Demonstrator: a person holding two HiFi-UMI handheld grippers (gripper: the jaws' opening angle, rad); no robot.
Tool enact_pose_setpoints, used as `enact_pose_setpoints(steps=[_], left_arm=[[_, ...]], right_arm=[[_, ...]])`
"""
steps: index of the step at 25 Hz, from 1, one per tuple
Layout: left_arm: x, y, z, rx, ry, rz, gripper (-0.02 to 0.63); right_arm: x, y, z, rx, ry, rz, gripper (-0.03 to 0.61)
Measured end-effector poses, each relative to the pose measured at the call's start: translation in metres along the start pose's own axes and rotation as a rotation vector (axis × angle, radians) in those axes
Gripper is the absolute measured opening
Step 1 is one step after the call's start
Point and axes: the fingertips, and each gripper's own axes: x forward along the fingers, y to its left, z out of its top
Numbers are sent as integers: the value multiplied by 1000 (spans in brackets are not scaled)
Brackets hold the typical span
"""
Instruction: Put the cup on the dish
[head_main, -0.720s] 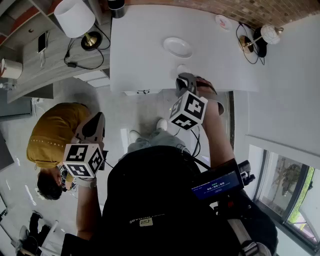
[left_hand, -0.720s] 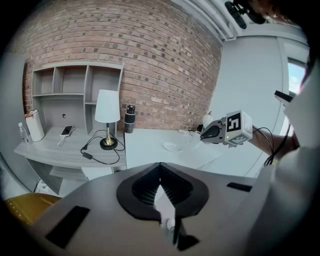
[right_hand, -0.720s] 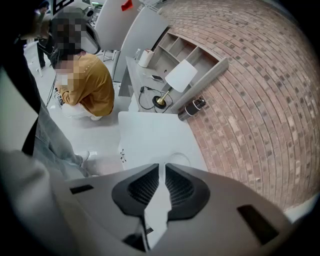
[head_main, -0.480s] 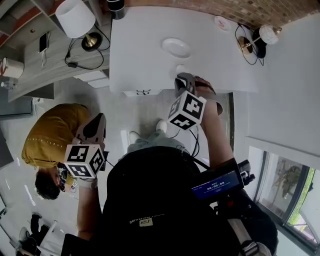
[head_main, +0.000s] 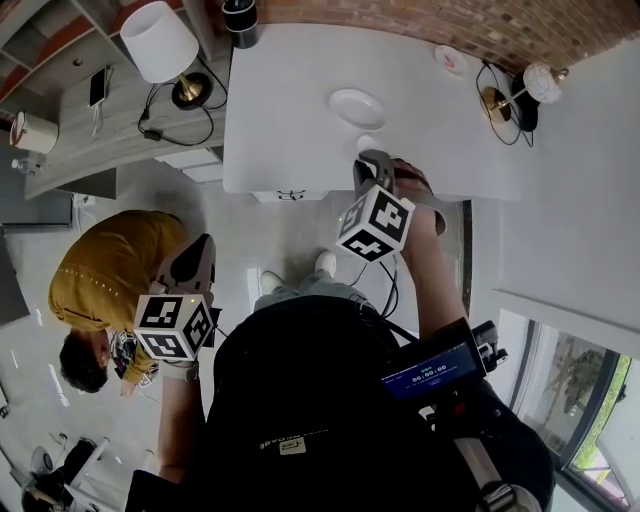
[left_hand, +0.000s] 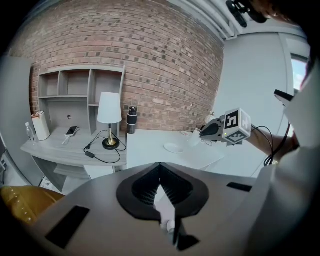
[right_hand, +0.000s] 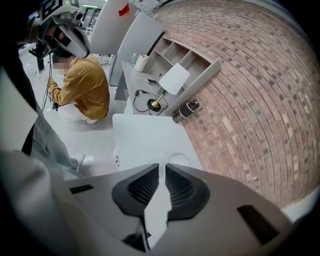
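Pads of my right gripper (right_hand: 161, 169) stand close, with only a thin pale strip between them. From the left gripper view they look clamped on the wall of the white cup (left_hand: 196, 138), though the cup is small there and I can't be fully sure of the pinch. The cup is over the near part of the white table (head_main: 290, 110), just beside the dish (head_main: 357, 107) and not on it. My left gripper (left_hand: 160, 167) has its jaws pressed together with nothing between them, and it hangs off the table's edge, over the floor (head_main: 290, 225). Further out, a lamp (head_main: 160, 42) stands on the grey shelf unit (head_main: 90, 140) to the left. A person (head_main: 108, 275) in a mustard top crouches on the floor, and a brick wall (left_hand: 165, 70) runs behind the table.
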Motion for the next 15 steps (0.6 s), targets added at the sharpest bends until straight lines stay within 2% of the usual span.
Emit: enact_pose_setpoints(steps=[15], left_arm=[[16, -6, 9, -19, 3, 45, 6]], right_arm=[[18, -28, -5, -21, -32, -12, 41]])
